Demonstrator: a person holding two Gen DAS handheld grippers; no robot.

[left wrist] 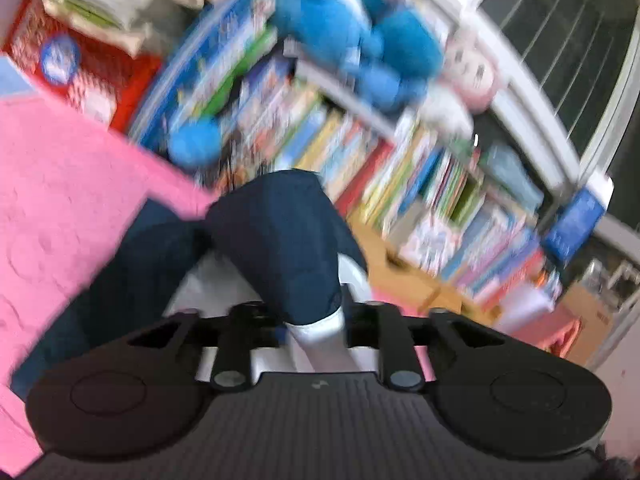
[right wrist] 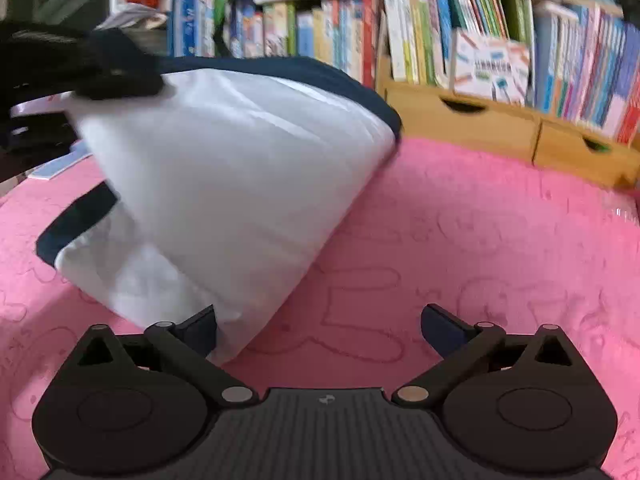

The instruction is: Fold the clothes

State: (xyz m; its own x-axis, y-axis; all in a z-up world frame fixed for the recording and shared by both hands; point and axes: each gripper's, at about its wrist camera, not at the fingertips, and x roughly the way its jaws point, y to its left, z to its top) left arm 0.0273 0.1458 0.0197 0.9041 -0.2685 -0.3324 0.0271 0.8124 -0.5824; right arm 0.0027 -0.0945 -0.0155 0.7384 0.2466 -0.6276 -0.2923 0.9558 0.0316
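Note:
A navy and white garment point(left wrist: 280, 236) is lifted above the pink cover point(left wrist: 72, 200). My left gripper point(left wrist: 316, 332) is shut on the garment's white-edged hem, and its navy cloth bulges up in front of the camera. In the right wrist view the same garment point(right wrist: 224, 184) hangs as a white panel with navy trim, held up at the far left by the left gripper point(right wrist: 116, 76). My right gripper point(right wrist: 320, 328) is open low over the pink cover point(right wrist: 480, 240). Its left finger point(right wrist: 200, 328) touches the white cloth's lower corner; nothing sits between the fingers.
A wooden shelf unit with drawers point(right wrist: 480, 120) full of upright books point(right wrist: 440, 28) lines the far edge. Blue plush toys point(left wrist: 352, 32) and a pink-white plush point(left wrist: 472, 68) sit on top. A red box point(left wrist: 88, 68) stands at the left. A window point(left wrist: 560, 28) lies beyond.

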